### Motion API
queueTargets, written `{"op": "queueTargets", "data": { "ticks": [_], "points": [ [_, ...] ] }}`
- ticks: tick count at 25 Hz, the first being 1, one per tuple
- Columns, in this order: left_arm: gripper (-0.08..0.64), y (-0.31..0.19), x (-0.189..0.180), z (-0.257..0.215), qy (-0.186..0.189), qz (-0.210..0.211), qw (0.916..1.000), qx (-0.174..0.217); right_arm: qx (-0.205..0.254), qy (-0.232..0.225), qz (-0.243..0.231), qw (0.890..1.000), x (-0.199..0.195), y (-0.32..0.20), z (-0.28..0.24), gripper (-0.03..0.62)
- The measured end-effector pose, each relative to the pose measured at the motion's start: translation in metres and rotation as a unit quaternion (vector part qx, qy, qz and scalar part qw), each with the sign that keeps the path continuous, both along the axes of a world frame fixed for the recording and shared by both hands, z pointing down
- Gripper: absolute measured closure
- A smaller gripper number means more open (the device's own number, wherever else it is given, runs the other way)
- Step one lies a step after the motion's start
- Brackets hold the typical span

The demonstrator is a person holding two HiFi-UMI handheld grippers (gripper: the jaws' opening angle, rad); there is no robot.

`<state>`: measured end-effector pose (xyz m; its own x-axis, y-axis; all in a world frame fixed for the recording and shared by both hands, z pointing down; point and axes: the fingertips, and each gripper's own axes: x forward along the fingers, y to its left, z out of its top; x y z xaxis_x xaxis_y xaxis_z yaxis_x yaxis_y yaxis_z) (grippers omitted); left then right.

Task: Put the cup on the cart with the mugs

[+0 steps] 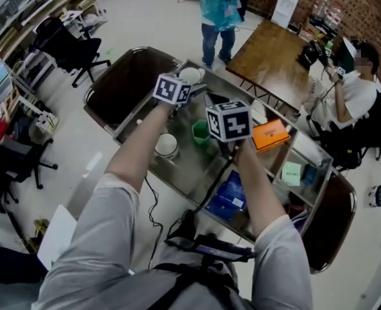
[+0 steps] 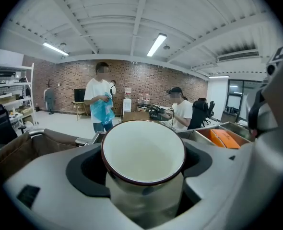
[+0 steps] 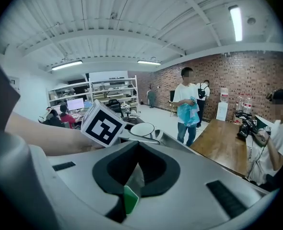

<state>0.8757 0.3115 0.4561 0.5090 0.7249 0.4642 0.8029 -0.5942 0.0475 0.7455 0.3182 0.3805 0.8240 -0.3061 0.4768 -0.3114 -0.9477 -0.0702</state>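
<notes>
My left gripper point(image 2: 142, 169) is shut on a white cup point(image 2: 142, 150) with a dark red rim, one jaw on each side of its wall. In the head view that cup point(image 1: 190, 75) hangs over the far end of the metal cart point(image 1: 184, 168), just ahead of the left gripper point(image 1: 189, 86). A white mug point(image 1: 166, 145) stands on the cart's top tray. The jaws of my right gripper point(image 3: 134, 178) are closed on a thin green edge point(image 3: 130, 199). In the head view a green cup point(image 1: 200, 133) sits right against the right gripper point(image 1: 217, 142).
The cart also carries an orange box point(image 1: 270, 134), a teal packet point(image 1: 291, 172) and a blue package point(image 1: 229, 196). A brown armchair point(image 1: 129, 82) is at its far left and another point(image 1: 332, 218) at its right. Beyond are a wooden table point(image 1: 268, 50), a standing person point(image 1: 216, 11) and a seated person point(image 1: 345, 92).
</notes>
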Motion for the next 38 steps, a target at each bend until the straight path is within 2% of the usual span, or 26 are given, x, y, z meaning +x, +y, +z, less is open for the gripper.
{"op": "queueTargets", "data": {
  "ticks": [10,19,26,31,38],
  "points": [
    [0.146,0.014,0.019,0.036,-0.020,-0.002,0.9998,0.002,-0.003,-0.004,0.003,1.000,0.009,0.010,0.011,0.586],
    [0.146,0.011,0.017,0.065,-0.043,-0.009,0.9989,0.020,0.001,-0.005,0.000,1.000,0.008,0.011,0.014,0.586],
    [0.143,0.009,0.019,0.067,-0.045,-0.029,0.9984,0.015,0.007,-0.005,0.000,1.000,0.009,0.009,0.014,0.586],
    [0.012,0.008,0.020,0.059,-0.036,-0.038,0.9985,0.019,0.020,-0.004,-0.007,1.000,0.007,0.003,0.011,0.586],
    [0.011,0.007,0.010,0.043,-0.018,-0.024,0.9992,0.027,0.015,0.000,-0.002,1.000,0.003,0.008,0.011,0.586]
  ]
}}
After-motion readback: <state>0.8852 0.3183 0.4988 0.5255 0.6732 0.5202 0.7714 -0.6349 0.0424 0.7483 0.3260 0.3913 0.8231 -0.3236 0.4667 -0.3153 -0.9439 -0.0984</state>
